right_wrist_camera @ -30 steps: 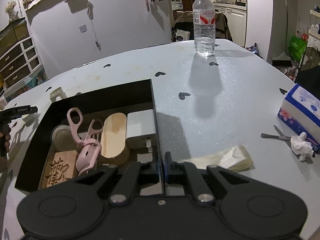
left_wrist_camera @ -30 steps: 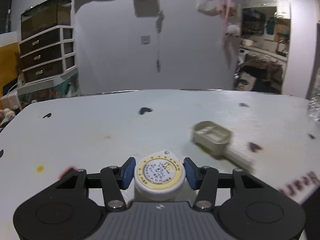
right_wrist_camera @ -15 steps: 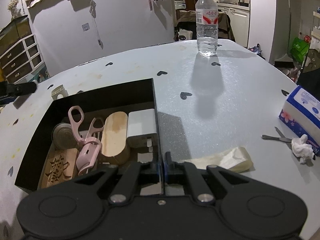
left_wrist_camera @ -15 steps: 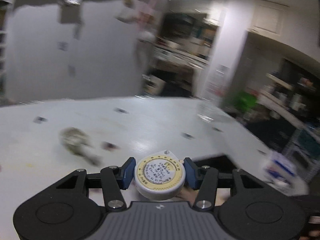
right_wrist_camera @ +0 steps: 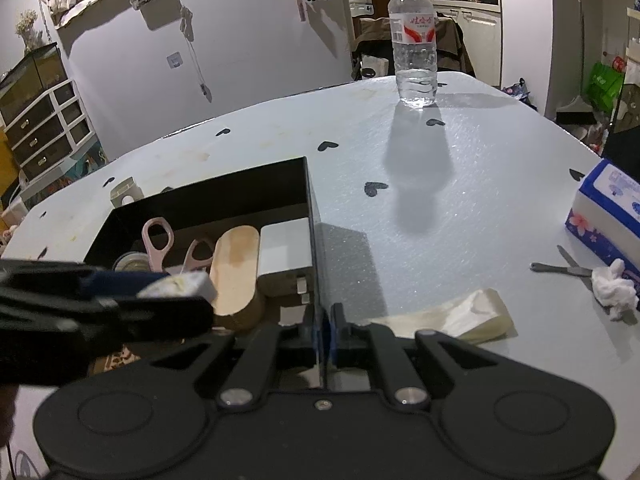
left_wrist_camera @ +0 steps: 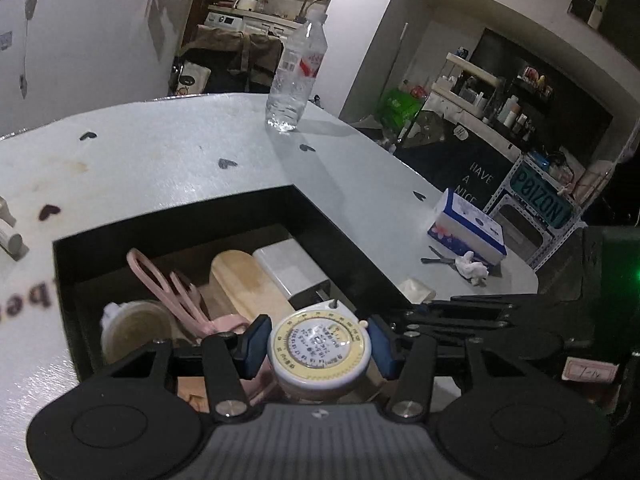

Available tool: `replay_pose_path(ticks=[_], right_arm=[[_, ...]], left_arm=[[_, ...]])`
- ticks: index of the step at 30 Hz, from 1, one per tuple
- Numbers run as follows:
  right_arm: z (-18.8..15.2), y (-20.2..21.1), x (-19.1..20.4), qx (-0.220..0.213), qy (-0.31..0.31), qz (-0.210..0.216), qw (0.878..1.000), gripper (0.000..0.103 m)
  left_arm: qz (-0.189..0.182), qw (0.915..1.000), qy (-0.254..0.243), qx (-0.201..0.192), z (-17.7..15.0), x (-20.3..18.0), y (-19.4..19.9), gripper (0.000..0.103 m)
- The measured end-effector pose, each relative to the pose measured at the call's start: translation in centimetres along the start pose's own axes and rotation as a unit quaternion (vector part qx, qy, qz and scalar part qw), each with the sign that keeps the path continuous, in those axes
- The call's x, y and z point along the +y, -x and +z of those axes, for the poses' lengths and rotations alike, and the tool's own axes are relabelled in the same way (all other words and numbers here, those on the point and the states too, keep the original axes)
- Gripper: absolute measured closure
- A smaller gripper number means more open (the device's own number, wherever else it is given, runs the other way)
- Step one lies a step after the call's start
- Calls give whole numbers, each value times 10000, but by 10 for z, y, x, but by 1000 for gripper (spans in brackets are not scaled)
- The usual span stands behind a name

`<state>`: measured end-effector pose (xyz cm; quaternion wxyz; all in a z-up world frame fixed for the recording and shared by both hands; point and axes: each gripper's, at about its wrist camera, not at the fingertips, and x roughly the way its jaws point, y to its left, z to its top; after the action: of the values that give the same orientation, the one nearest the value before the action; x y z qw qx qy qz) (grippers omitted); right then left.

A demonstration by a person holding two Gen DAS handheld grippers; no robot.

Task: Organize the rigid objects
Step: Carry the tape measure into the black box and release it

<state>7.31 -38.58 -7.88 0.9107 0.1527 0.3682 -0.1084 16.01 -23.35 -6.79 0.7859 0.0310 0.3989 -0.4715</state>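
My left gripper (left_wrist_camera: 318,350) is shut on a round white tape measure (left_wrist_camera: 318,348) with a yellow dial, held above the near end of the black box (left_wrist_camera: 344,236). It also shows blurred in the right wrist view (right_wrist_camera: 176,286). The box holds pink scissors (right_wrist_camera: 158,240), a wooden block (right_wrist_camera: 236,264), a white adapter (right_wrist_camera: 286,252) and a round tin (left_wrist_camera: 134,330). My right gripper (right_wrist_camera: 323,324) is shut on the box's near right wall (right_wrist_camera: 314,240).
A water bottle (right_wrist_camera: 414,44) stands far back on the white table (right_wrist_camera: 440,184). A tissue box (right_wrist_camera: 608,208), small metal scissors (right_wrist_camera: 564,266), crumpled tissue (right_wrist_camera: 614,288) and a folded cloth (right_wrist_camera: 464,316) lie right. A beige holder (right_wrist_camera: 126,194) sits behind the box.
My left gripper swung right with the tape measure, from over the bare table to above the black box. The right gripper kept hold of the box wall.
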Motion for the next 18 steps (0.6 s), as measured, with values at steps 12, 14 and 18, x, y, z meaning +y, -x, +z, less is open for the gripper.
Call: replay_pose_path(ticks=[12,14,18], right_arm=[[0,-1,-5,25,-114,163,9998,94],[0,-1,-6,19,-124,168,9998,94],[0,-1,-6,18,-144,174,9997,94]], left_arm=[[-452,9974,560,46,-5,13,6,30],[-452,9975,545,28,-7,13,9,30],[-422,9980,476,-14,-9,11,13,30]])
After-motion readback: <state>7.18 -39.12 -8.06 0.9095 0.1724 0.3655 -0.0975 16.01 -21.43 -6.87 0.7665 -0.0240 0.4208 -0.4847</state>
